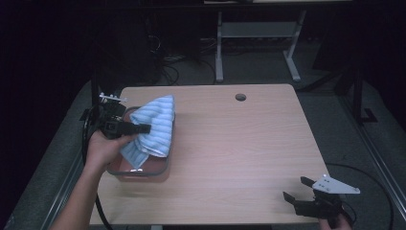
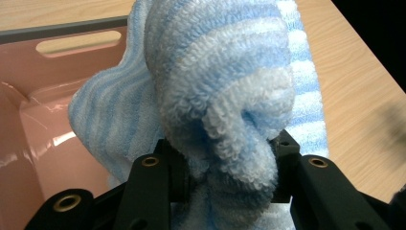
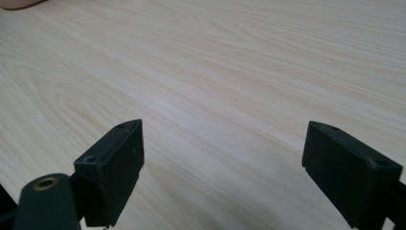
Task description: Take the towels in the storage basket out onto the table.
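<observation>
Terry, blue-and-white striped towel (image 1: pixel 152 128) bunched and pinched between the jaws of the left hand-held gripper (image 1: pixel 143 128), hanging over the pink bin (image 1: pixel 143 173) near the left edge of the surface (image 1: pixel 239 158). Draped partly across the bin's far right rim, with folds spilling toward the wood. Grip taken on one thick fold only (image 2: pixel 239 129); could slip free if pulled fast, or drag the light bin along if a trailing corner snags the rim. Lower end of the cloth possibly touching the bin floor, hard to tell. Right hand-held gripper (image 1: pixel 298 189) spread wide and empty near the front right corner, too far off to steady the bin.
</observation>
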Demonstrator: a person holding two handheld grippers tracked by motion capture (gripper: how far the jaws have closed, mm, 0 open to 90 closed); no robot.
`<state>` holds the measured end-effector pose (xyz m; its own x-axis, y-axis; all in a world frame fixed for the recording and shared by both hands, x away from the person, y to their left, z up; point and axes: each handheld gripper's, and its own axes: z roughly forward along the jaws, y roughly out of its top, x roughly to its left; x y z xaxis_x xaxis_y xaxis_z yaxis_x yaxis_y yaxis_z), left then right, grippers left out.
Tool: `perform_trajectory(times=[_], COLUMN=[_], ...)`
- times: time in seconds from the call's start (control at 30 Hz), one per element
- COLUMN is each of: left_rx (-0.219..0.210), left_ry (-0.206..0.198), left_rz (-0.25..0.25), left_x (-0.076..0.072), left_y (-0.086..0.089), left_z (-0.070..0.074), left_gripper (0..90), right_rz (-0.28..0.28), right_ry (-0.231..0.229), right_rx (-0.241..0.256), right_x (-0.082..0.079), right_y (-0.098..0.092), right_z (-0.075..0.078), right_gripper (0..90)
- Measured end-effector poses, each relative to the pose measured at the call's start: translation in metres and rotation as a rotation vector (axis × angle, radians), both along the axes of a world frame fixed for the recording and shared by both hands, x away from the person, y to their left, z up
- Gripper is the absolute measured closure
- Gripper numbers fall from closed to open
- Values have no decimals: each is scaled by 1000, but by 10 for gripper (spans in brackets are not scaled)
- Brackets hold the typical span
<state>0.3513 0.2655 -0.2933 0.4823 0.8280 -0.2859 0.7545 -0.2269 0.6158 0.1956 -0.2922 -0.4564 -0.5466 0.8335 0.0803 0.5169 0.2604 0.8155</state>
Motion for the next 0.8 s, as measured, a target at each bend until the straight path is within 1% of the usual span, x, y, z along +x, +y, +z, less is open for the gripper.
perform_trajectory(times=[0.2,0.37,0.47,0.6,0.67,0.7,0.8], left_rx=[-14,2,-6,-2,-2,-8,-3], left_ry=[-9,-6,-15,-15,-21,-22,-24], left_rz=[-5,-25,-33,-45,-57,-58,-65], left_x=[0,0,0,0,0,0,1], left_y=[-5,-10,-14,-19,-24,-26,-31], left_z=[7,12,17,21,26,27,30], left_gripper=[619,619,619,619,619,619,618], right_rz=[0,4,3,5,7,10,10], right_ry=[0,2,-2,-1,-1,-2,-1], right_rx=[-1,-1,-2,-2,-2,-3,-2], right_x=[0,0,0,1,1,1,1], right_y=[0,0,0,0,1,1,2], right_z=[0,0,1,0,0,0,1], right_gripper=[137,137,137,137,137,137,137])
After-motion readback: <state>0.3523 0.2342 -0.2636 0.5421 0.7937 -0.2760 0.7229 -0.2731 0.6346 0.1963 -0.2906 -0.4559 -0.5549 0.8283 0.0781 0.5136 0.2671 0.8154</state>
